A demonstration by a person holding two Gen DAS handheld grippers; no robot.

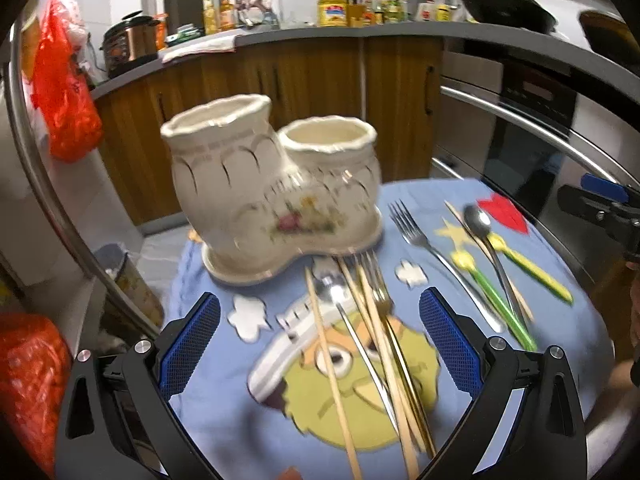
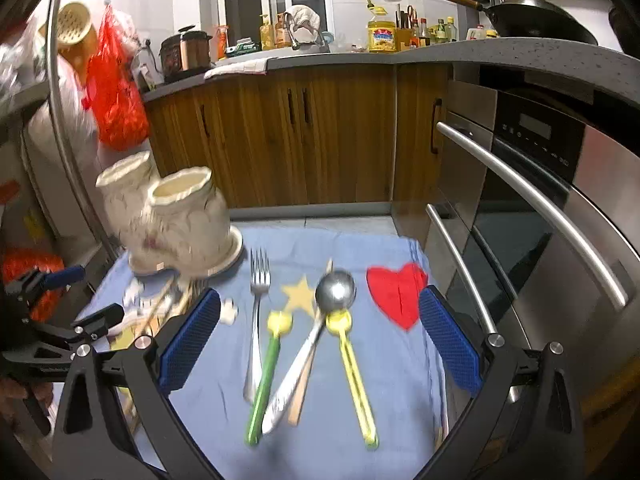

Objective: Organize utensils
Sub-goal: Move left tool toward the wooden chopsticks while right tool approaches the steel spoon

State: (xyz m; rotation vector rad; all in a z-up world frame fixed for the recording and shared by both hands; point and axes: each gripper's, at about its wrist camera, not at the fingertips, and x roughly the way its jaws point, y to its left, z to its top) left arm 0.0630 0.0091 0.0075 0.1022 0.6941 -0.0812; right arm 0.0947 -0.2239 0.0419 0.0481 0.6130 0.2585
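A cream ceramic double-pot utensil holder [image 1: 276, 192] stands empty at the back left of the blue cartoon cloth [image 1: 208, 400]; it also shows in the right wrist view [image 2: 176, 224]. My left gripper [image 1: 320, 340] is open above a pile of wooden chopsticks [image 1: 332, 360], a spoon and a gold fork [image 1: 376, 280]. My right gripper [image 2: 320, 336] is open above a silver fork [image 2: 258, 312], a silver spoon [image 2: 335, 290], a green-handled utensil [image 2: 266, 380] and a yellow-handled utensil [image 2: 354, 372]. Neither holds anything.
A stainless oven with bar handles [image 2: 532, 208] stands close on the right. Wooden cabinets [image 2: 304, 132] lie behind, under a cluttered counter. A red plastic bag [image 1: 64, 96] hangs at the left. A bin [image 1: 128, 284] stands on the floor left of the table.
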